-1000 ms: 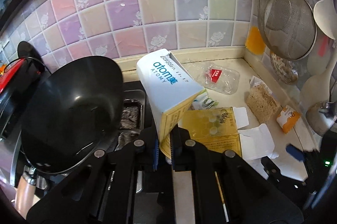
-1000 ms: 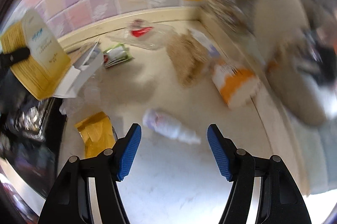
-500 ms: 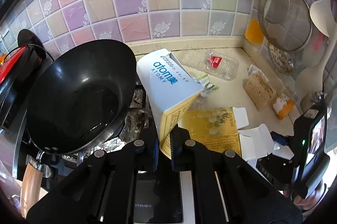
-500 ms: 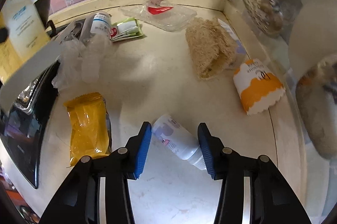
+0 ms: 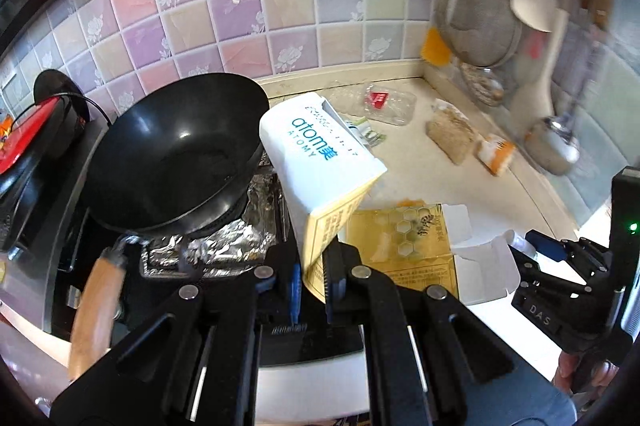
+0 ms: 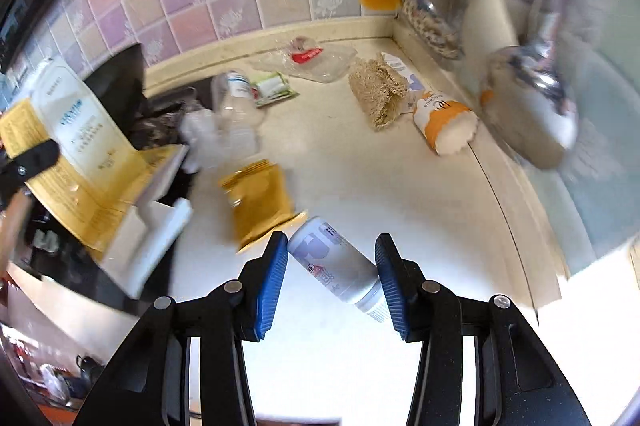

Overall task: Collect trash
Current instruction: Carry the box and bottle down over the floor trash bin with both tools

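My left gripper (image 5: 311,280) is shut on a white and yellow Atomy carton (image 5: 320,161) and holds it tilted above the stove edge; the carton also shows at the left of the right wrist view (image 6: 76,145). My right gripper (image 6: 332,274) is shut on a small white bottle (image 6: 340,270), lifted off the counter with both blue pads against it. A yellow packet (image 6: 256,201), a clear plastic bottle (image 6: 236,97), a green-white wrapper (image 6: 274,87), a clear tray with a red label (image 6: 312,59) and an orange-white cup (image 6: 444,123) lie on the counter.
A black wok (image 5: 176,153) sits on the foil-lined stove at left. A flattened yellow box (image 5: 404,242) lies on the counter. A loofah sponge (image 6: 378,91) lies near the corner. A strainer (image 5: 476,21) and ladles hang on the right wall.
My right gripper has closed on the small white bottle and lifted it. My left gripper has pulled back and up with the carton still in it.
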{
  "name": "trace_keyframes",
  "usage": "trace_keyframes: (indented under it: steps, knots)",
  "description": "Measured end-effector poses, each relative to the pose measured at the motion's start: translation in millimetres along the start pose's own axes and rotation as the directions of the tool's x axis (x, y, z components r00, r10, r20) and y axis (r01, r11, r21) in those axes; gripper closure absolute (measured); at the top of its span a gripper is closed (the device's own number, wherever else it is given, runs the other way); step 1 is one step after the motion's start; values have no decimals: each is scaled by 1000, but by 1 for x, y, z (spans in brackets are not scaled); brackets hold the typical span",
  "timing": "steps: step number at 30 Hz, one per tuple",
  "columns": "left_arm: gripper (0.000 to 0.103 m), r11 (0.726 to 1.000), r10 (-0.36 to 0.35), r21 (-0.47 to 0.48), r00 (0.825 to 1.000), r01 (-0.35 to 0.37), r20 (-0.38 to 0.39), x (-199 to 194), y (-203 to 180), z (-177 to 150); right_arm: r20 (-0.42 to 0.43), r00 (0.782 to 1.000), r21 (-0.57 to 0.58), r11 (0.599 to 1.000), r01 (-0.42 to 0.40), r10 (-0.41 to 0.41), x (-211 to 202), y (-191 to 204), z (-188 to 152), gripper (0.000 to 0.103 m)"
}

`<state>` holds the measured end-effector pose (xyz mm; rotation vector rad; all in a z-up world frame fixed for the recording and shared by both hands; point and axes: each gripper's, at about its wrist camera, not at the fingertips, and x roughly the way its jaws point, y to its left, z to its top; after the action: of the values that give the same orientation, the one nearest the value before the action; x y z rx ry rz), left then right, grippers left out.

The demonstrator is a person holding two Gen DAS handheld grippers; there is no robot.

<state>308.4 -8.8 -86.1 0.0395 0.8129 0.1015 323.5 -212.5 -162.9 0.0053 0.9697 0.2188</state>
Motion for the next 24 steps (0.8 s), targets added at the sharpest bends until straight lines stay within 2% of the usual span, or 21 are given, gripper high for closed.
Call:
trace_keyframes:
  steps: [7, 12, 17, 24]
  knots:
    - [97, 996, -64, 59, 997, 62, 38, -73, 21, -40, 62, 997, 95, 995, 29, -35, -99, 43, -62, 58]
    - [97, 988, -109, 111, 993, 103, 55, -120, 40, -81, 79, 995, 177, 983, 47, -62, -149, 74, -112, 58]
    - [97, 979, -140, 150, 990, 135, 25, -142, 55, -124, 60, 995, 222, 973, 67, -82, -179, 100, -164, 58]
    - [97, 968, -155, 190, 986, 164, -64, -139, 55, -179, -24, 996, 251, 964, 93, -89, -188, 114, -229, 58]
